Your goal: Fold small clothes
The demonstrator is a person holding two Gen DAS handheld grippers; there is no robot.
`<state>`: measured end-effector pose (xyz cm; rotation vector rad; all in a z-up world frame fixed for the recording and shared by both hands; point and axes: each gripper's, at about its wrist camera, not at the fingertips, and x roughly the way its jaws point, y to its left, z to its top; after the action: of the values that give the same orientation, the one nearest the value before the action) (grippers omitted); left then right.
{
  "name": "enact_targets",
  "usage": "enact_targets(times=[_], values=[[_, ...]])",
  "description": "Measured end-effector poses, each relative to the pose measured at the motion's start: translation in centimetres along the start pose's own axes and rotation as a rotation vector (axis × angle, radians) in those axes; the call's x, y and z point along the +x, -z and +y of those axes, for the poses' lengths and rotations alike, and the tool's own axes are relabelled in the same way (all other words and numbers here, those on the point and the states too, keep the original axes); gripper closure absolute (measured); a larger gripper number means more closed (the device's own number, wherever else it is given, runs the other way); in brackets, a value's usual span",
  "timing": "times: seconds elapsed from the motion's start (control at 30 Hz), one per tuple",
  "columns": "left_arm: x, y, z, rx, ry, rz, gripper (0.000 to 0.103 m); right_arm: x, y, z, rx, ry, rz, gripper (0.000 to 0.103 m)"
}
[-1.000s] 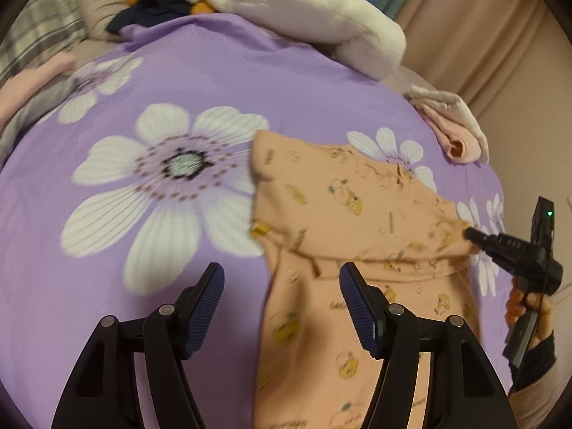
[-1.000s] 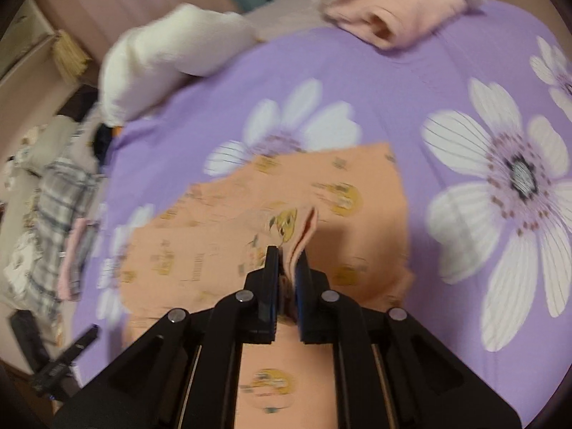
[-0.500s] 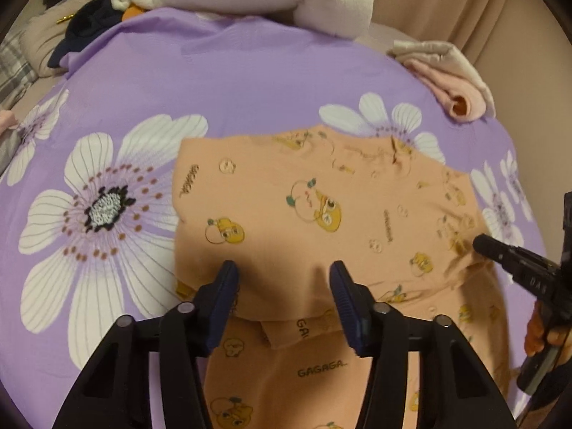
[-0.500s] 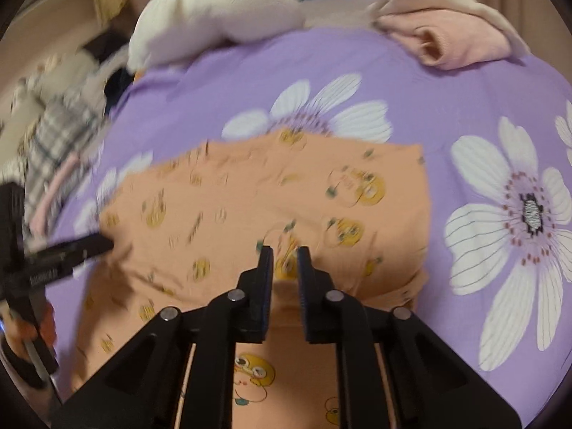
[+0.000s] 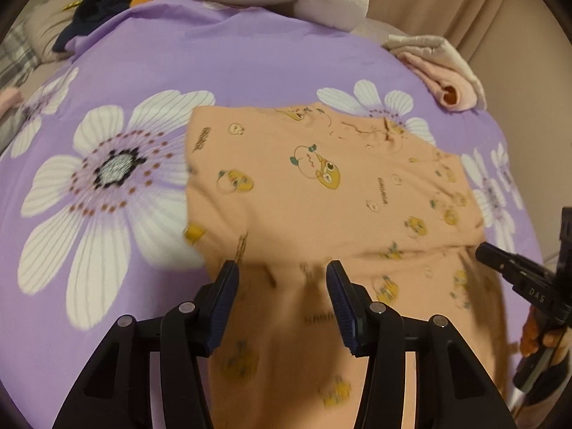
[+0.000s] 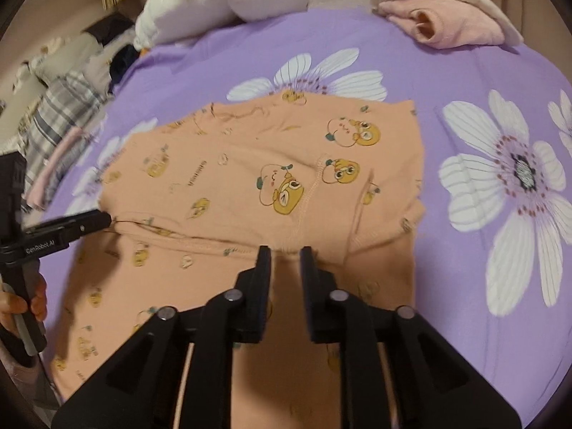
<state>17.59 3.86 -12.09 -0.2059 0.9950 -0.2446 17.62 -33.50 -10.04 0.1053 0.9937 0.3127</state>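
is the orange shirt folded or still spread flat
Folded: the orange shirt has its top part laid over the lower, its doubled edge running across near both grippers.

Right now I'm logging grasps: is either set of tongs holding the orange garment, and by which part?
Neither. The left tongs stand open over the orange garment; the right tongs are opening at its folded edge, no cloth pinched.

Garment (image 5: 321, 193) on bedsheet (image 5: 250, 60), folded clothes (image 5: 443, 71) behind

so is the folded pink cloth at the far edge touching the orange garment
Apart. The right wrist view shows bare purple sheet between the folded pink cloth and the orange garment.
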Motion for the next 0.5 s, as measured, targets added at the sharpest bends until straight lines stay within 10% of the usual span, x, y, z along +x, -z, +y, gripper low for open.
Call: enact_targets(times=[0.1,0.5], values=[[-2.0,1.4,1.0,-0.041,0.034,-0.017,0.033,-2.4,1.3,-1.0,0.052,-0.034,-0.027,0.069],[-4.1,7.5,7.3,-0.308,0.226,0.032,0.032,-6.7,8.5,-8.1,0.311,-0.087,-0.016,0.050]])
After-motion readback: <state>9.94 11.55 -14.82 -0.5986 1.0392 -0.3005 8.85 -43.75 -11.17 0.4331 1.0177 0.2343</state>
